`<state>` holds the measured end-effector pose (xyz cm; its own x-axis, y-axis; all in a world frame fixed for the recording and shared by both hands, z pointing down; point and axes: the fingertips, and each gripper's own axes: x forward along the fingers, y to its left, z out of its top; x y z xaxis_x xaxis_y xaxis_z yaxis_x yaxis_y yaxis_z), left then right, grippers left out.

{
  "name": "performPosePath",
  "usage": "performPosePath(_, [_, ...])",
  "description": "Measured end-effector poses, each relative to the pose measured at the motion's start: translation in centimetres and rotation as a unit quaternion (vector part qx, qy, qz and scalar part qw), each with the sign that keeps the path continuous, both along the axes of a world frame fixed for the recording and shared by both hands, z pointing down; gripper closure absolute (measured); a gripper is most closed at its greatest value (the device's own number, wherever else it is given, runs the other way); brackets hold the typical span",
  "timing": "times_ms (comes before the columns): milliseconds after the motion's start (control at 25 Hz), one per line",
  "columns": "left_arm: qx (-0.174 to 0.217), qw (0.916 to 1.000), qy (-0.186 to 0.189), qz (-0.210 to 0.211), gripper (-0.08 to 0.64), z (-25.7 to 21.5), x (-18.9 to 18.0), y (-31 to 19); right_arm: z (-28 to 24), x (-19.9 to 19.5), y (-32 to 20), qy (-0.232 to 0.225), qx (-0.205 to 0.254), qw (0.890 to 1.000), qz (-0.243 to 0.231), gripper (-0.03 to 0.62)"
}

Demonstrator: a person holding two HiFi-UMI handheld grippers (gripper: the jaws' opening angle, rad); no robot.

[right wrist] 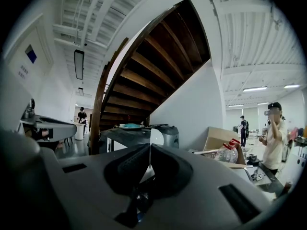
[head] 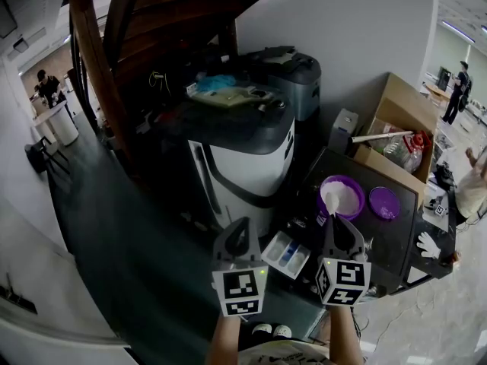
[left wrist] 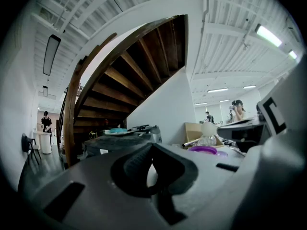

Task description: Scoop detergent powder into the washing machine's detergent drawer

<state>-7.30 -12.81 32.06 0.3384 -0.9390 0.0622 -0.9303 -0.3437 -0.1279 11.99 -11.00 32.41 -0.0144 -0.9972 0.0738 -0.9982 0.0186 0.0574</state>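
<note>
In the head view my right gripper [head: 335, 220] is shut on the handle of a white scoop [head: 331, 198]. The scoop's bowl holds white powder and hovers over the open purple tub of detergent powder [head: 351, 201] on the black table. The detergent drawer [head: 286, 254] stands pulled out of the white washing machine [head: 247, 162], between my two grippers. My left gripper [head: 241, 225] is shut and empty, just left of the drawer. In the left gripper view its jaws [left wrist: 152, 146] meet, and the heaped scoop [left wrist: 209, 128] shows above the tub [left wrist: 203, 149]. In the right gripper view the scoop [right wrist: 156, 136] is seen edge-on beyond the jaws [right wrist: 149, 148].
The tub's purple lid [head: 384, 202] lies right of it on the black table [head: 396, 242]. A cardboard box [head: 399, 139] with a plastic bottle [head: 402, 152] stands behind. A wooden staircase [head: 103, 67] rises at the left. A person [right wrist: 274, 140] stands at the right.
</note>
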Motion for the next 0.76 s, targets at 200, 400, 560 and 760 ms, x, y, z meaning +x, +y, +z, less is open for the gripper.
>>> performPosePath(200, [0.0, 1.0, 0.0, 0.001, 0.557, 0.04, 0.02, -0.09, 0.02, -0.06, -0.1, 0.002, -0.001, 1.0, 0.001, 0.572])
performPosePath(400, [-0.001, 1.0, -0.002, 0.003, 0.557, 0.14, -0.01, -0.17, -0.08, -0.04, -0.17, 0.002, -0.001, 1.0, 0.001, 0.572])
performPosePath(560, [-0.002, 1.0, -0.001, 0.004, 0.557, 0.24, 0.0, -0.23, -0.1, -0.1, -0.14, 0.005, -0.001, 1.0, 0.001, 0.572])
performPosePath(760, [0.0, 1.0, 0.0, 0.005, 0.557, -0.2, -0.23, -0.47, -0.54, -0.38, -0.39, 0.005, 0.003, 1.0, -0.001, 0.572])
